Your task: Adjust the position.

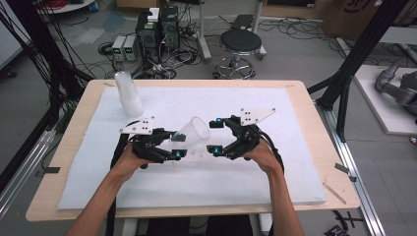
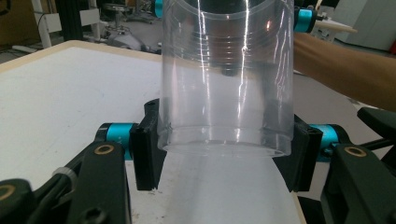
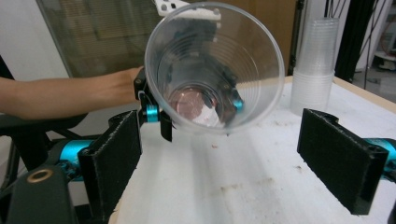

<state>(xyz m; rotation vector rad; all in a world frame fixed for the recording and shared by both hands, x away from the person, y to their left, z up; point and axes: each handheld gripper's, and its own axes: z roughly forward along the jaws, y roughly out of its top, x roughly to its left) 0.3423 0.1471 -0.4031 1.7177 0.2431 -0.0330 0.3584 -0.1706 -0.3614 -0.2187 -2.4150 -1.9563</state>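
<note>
- Clear plastic cup (image 1: 193,133): held above the white foam mat (image 1: 275,182) near the middle of the table (image 1: 314,123), tipped on its side with the base toward the left gripper and the open mouth toward the right gripper.
- Stack of clear cups (image 1: 129,94): stands upside down on the mat's far left part, well apart from the held cup; in the right gripper view it rises at the right, behind the cup (image 3: 314,65).
- Left gripper (image 1: 176,146): clamped on the cup's base end. In the left gripper view its two black pads press the cup's walls (image 2: 226,88) from both sides just above the bottom rim, and the cup rises away from the camera.
- Cup from the right gripper view: its mouth (image 3: 214,70) faces the camera, with the left gripper (image 3: 191,109) seen through the plastic behind it.
- Right gripper (image 1: 215,136): jaws spread wide, gripping nothing, just beside the cup's mouth; its black pads (image 3: 114,161) stand to either side of the mouth and apart from it.
- Black stool (image 1: 240,45): on the floor beyond the table.
</note>
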